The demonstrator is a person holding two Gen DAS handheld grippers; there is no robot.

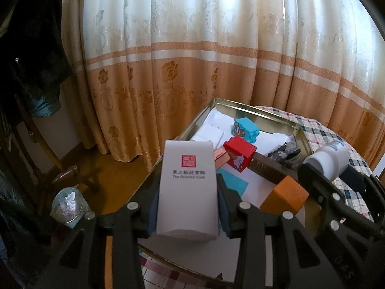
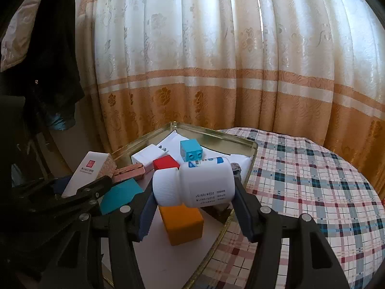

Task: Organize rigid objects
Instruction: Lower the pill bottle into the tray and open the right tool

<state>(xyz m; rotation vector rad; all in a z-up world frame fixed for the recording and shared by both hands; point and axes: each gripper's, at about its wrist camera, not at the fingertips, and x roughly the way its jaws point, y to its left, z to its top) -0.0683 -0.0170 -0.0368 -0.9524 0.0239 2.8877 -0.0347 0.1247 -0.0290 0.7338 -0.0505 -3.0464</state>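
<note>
Cream and orange flowered curtain (image 1: 192,48) behind, dark clothing (image 1: 31,48) hanging at the left, round worktop (image 2: 312,180) under a plaid cloth. On the worktop, near the curtain, a shallow gold metal tray (image 2: 250,148) with paper lining. Left gripper (image 1: 187,209) over the tray's near left edge, fingers (image 1: 152,209) closed on the sides of a white carton (image 1: 187,187) with a red seal and the words "The Oriental Club", carton upright between them and clear of the tray floor. Right gripper (image 2: 195,207) beside it on the right, fingers (image 2: 243,207) pressed on the two ends of a white plastic bottle (image 2: 199,183), one on the ribbed cap, the other on the base; bottle lying on its side, cap toward the left, held above the tray. Below the bottle, on the tray floor, an orange block (image 2: 182,224). Farther back, a red block (image 2: 166,162), then a blue block (image 2: 191,149) with two round holes on one face. Left of the red block, a pink flat item (image 2: 130,171), and in front of it a teal card (image 2: 120,196) flat on the paper. White boxes (image 2: 146,157) at the tray's far corner. Small glass jar (image 1: 69,204) down on the wooden floor at the left.
</note>
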